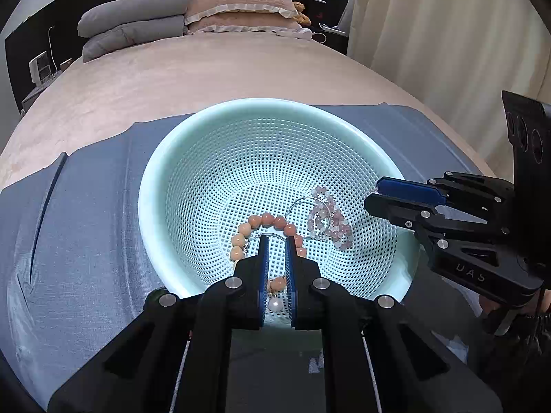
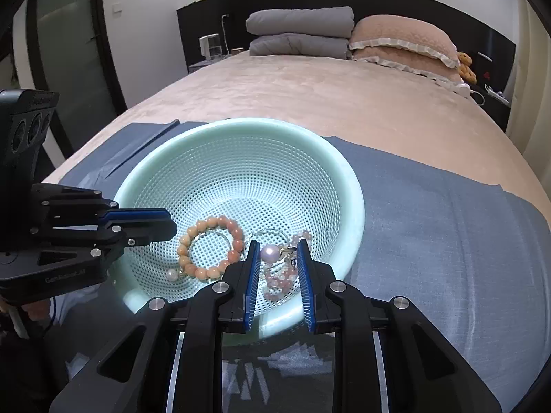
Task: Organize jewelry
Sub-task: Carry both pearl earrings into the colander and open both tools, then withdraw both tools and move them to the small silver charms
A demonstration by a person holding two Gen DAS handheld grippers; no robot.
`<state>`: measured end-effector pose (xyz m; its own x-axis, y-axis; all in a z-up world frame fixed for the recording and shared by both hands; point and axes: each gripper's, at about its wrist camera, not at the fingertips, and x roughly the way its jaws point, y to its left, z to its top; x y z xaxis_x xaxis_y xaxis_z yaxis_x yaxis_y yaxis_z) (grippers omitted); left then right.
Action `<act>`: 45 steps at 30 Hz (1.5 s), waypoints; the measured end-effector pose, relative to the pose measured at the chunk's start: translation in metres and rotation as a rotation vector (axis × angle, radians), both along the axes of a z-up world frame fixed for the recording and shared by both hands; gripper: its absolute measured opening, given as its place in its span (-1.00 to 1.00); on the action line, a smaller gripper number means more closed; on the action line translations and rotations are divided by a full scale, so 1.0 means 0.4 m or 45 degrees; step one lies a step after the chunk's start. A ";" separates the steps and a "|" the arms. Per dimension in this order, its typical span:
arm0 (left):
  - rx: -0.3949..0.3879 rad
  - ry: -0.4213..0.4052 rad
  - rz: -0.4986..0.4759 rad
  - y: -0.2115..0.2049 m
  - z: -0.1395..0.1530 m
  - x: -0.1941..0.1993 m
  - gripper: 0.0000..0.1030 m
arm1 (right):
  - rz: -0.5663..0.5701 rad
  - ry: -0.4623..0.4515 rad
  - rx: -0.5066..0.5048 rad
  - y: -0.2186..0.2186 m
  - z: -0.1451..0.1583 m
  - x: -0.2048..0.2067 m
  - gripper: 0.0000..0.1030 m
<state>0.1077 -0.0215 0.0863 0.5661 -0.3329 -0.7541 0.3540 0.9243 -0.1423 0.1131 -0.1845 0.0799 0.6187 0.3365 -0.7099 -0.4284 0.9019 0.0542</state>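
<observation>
A pale green mesh basket (image 1: pixel 162 172) (image 2: pixel 354 199) sits on a blue-grey cloth. An orange bead bracelet (image 1: pixel 255 221) (image 2: pixel 186 241), a pink bead bracelet (image 1: pixel 327 216) (image 2: pixel 279 280), thin silver hoops (image 1: pixel 303 199) and a small white pearl (image 1: pixel 275 304) (image 2: pixel 171 274) lie in its bottom. My left gripper (image 1: pixel 277 239) (image 2: pixel 170 223) hangs shut over the orange bracelet, with nothing seen in it. Over the pink beads, my right gripper (image 2: pixel 277 244) (image 1: pixel 372 196) is shut on a pearl earring (image 2: pixel 269 253) with a gold clasp.
The blue-grey cloth (image 1: pixel 86 223) (image 2: pixel 447 241) covers the near end of a bed with a pink blanket (image 1: pixel 206 75). Grey and pink pillows (image 2: pixel 310 31) lean on the black headboard. A curtain (image 1: pixel 447 34) hangs at the right, and a nightstand (image 2: pixel 210 51) stands at the left.
</observation>
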 end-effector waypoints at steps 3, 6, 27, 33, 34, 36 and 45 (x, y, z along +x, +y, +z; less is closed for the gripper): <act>-0.005 -0.005 0.007 0.011 0.008 -0.006 -0.80 | -0.009 -0.009 -0.015 -0.005 0.007 -0.012 -0.58; -0.004 -0.014 0.024 0.021 0.024 -0.019 -0.72 | -0.021 -0.019 -0.017 -0.014 0.021 -0.027 -0.42; 0.000 -0.076 -0.035 -0.021 0.021 -0.277 0.34 | -0.035 0.015 -0.065 -0.079 -0.019 -0.241 -0.14; -0.004 -0.031 -0.116 -0.076 -0.050 -0.359 0.34 | 0.000 0.024 -0.080 -0.099 -0.059 -0.316 -0.14; -0.008 -0.033 -0.128 -0.081 -0.057 -0.373 0.34 | 0.003 0.023 -0.078 -0.104 -0.063 -0.327 -0.14; -0.014 -0.041 -0.154 -0.089 -0.069 -0.398 0.34 | 0.014 0.026 -0.067 -0.110 -0.071 -0.346 -0.14; -0.028 -0.016 -0.286 -0.131 -0.127 -0.493 0.47 | 0.059 0.045 -0.060 -0.100 -0.109 -0.376 -0.15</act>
<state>-0.0894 -0.0740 0.0354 0.4852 -0.4682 -0.7384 0.5526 0.8187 -0.1561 -0.0375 -0.2244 0.0364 0.5777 0.3298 -0.7466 -0.4684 0.8831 0.0276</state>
